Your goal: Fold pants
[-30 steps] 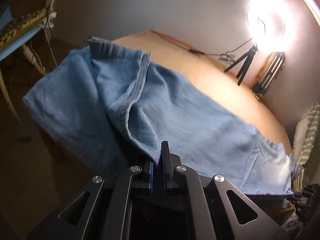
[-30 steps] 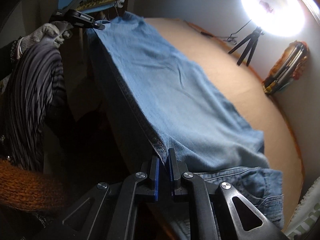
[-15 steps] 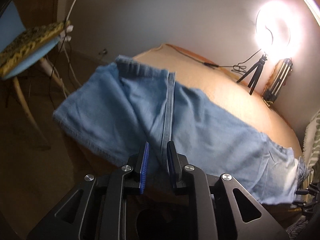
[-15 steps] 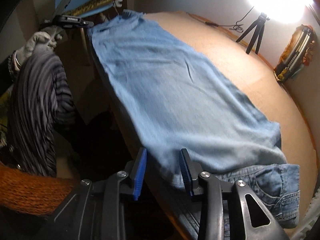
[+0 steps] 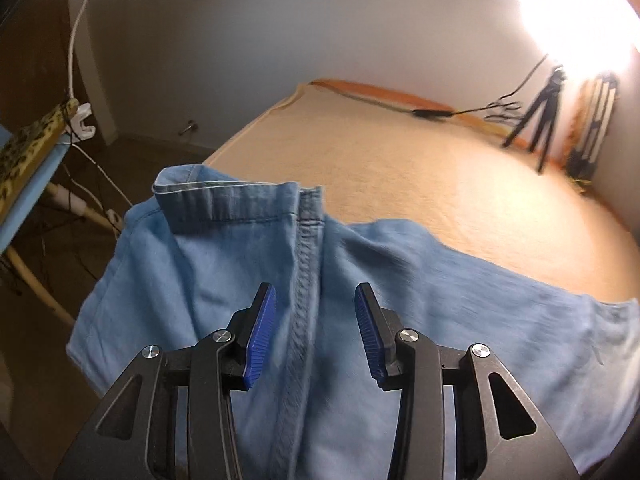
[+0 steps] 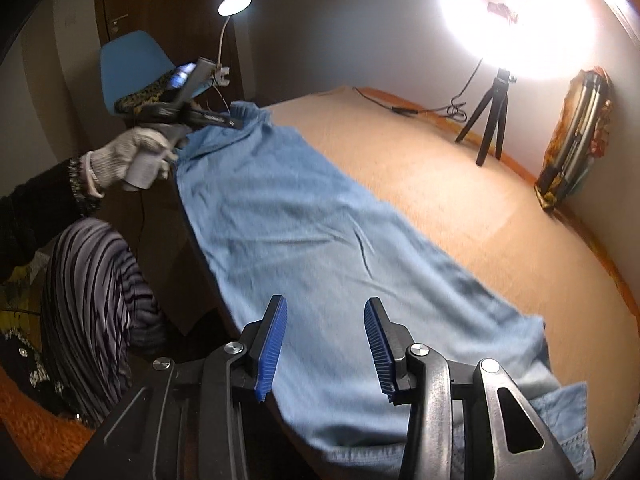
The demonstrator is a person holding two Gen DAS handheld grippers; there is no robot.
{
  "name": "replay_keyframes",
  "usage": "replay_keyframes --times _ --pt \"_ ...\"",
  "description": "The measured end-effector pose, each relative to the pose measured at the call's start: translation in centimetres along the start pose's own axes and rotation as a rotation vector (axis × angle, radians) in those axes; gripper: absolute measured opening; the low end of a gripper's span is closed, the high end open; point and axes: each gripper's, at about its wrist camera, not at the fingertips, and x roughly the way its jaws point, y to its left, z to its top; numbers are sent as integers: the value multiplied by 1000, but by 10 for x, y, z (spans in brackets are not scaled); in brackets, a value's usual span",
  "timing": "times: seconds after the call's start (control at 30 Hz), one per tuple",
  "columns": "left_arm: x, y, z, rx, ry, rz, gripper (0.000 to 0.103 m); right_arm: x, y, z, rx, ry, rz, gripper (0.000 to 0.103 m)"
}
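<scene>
Light blue denim pants (image 6: 320, 240) lie folded lengthwise along the near edge of the beige bed (image 6: 420, 184). The waist end is at the lower right. In the left wrist view the leg hems (image 5: 224, 208) and a stitched side seam (image 5: 308, 264) lie flat. My left gripper (image 5: 316, 334) hovers over that seam with its jaws opening and its blue pads (image 5: 262, 332) clear of the cloth. My right gripper (image 6: 326, 344) hangs above the pants near the waist, its jaws also opening and gripping nothing. A gloved hand (image 6: 136, 160) holds the left gripper (image 6: 234, 122) at the hem end.
A ring light on a small tripod (image 6: 490, 120) and a cable (image 5: 432, 114) sit at the bed's far side. A patterned bag (image 6: 572, 148) leans on the right wall. A blue chair (image 6: 132, 64) with a lamp (image 6: 234, 4) stands past the hems. The person's striped clothing (image 6: 92, 300) is at left.
Both grippers let go of the denim edge and opened. Both drew back and up from the pants, which now lie flat on the bed.
</scene>
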Motion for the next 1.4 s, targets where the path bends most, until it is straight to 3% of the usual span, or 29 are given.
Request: replay_keyframes --times 0.2,0.4,0.43,0.5,0.53,0.6,0.77,1.07,1.2,1.3,1.33,1.4 --pt "33 -1 1 39 83 21 40 8 1 26 -15 -47 17 42" --pt "41 10 1 10 75 -2 41 20 4 57 -51 -85 45 42" --pt "41 14 1 -1 71 -19 39 21 4 62 -57 -90 47 42" --pt "39 23 1 -27 59 -49 14 26 7 73 -73 -103 50 42" --pt "37 29 1 -45 57 -84 10 29 9 78 -81 -109 51 42" --pt "33 43 -1 -85 44 -132 6 35 13 87 -93 -115 55 42" --pt "4 82 -11 -178 -46 -155 4 59 23 114 -116 -128 77 42" --pt "-27 156 -52 -347 -120 -190 4 127 35 184 -87 -97 178 42" --pt "-24 146 -45 -324 -115 -222 4 173 34 221 22 -56 297 42" --pt "-22 132 -37 -285 -119 -233 4 212 39 243 85 -29 340 42" --pt "-22 129 -36 -272 -119 -234 4 224 41 249 101 37 341 42" --pt "-22 121 -35 -244 -117 -230 4 252 45 262 137 59 366 42"
